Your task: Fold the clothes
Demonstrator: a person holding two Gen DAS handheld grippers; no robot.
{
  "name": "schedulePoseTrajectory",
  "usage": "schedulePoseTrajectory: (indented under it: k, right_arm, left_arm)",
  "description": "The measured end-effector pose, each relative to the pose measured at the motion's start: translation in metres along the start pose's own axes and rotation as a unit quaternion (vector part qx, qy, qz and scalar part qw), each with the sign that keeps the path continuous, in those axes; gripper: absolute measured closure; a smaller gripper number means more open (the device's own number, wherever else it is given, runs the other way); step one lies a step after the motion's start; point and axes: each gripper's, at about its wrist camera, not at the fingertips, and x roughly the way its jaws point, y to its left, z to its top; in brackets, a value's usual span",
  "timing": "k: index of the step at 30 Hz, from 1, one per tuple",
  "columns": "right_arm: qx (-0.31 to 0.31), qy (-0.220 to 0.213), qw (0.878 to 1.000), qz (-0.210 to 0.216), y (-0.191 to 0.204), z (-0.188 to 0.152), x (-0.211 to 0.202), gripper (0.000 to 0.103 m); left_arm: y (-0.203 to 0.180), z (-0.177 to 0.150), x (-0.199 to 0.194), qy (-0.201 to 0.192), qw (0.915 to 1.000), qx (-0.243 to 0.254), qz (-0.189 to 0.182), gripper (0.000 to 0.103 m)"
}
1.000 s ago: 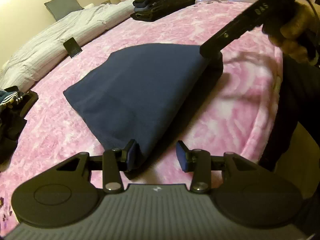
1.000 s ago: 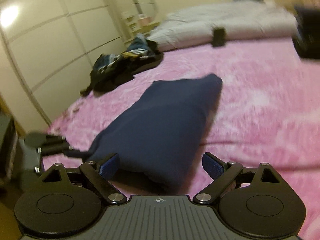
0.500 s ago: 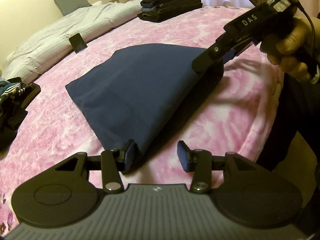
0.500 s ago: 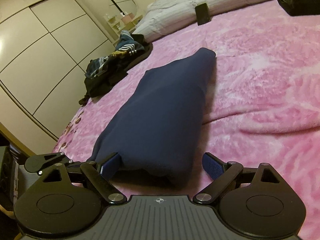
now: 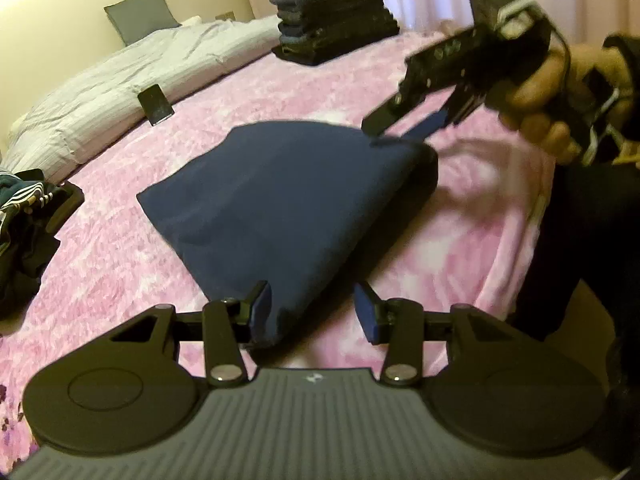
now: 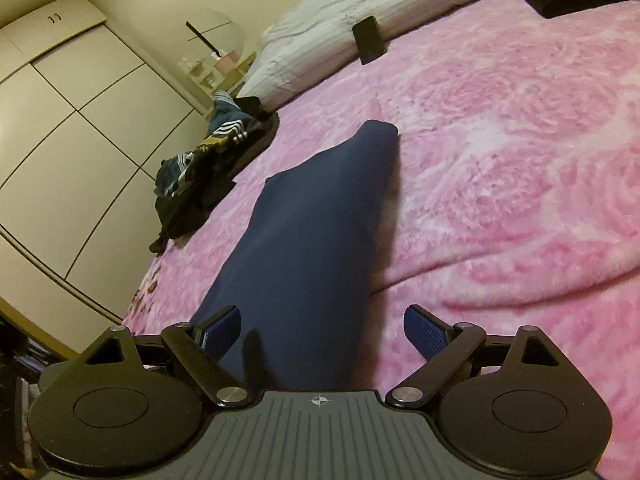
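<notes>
Navy folded fabric garment (image 5: pixel 288 196) lay flat after our right tool (image 5: pixel 416 124), apart, lifted clear; left tool (image 5: pixel 312 312) apart, straddled its corner.

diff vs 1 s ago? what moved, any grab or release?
The right gripper rolled and lifted slightly off the far corner of the folded navy garment; its fingers stay open, nothing grabbed. The left gripper barely moved, still open at the near corner. Garment, folded stack and clothes pile stayed put.
</notes>
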Motion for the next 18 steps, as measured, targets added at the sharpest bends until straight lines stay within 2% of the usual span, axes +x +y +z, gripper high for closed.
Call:
schedulePoseTrajectory:
  k: [5,6,7,9,13,16,17,18]
  right_arm:
    - [0.004,0.024,1.000,0.011,0.001,-0.003,0.016,0.013]
    - [0.010,0.029,0.999,0.016,0.000,-0.004,0.019,0.017]
    - [0.018,0.035,0.999,0.022,-0.002,-0.005,0.023,0.027]
    - [0.042,0.043,0.998,0.031,-0.006,-0.007,0.028,0.028]
    - [0.047,0.046,0.997,0.032,-0.009,-0.006,0.031,0.034]
    - [0.052,0.050,0.997,0.033,-0.011,-0.004,0.032,0.042]
    - [0.052,0.051,0.997,0.032,-0.012,-0.004,0.032,0.049]
    - [0.049,0.051,0.997,0.030,-0.011,-0.004,0.031,0.052]
  left_arm:
    - [-0.001,0.004,0.009,0.002,0.9999,-0.011,-0.011,0.063]
    - [-0.002,0.003,0.013,0.009,0.9998,-0.012,-0.017,0.063]
    - [-0.003,0.001,0.019,0.017,0.9996,-0.010,-0.021,0.062]
    - [-0.008,-0.005,0.028,0.032,0.9993,0.006,-0.016,0.062]
    - [-0.011,-0.006,0.029,0.039,0.9989,0.026,-0.009,0.062]
    - [-0.011,-0.004,0.026,0.042,0.9985,0.034,-0.004,0.061]
    - [-0.012,-0.003,0.025,0.040,0.9985,0.036,-0.002,0.061]
    - [-0.013,-0.001,0.022,0.037,0.9986,0.037,0.000,0.061]
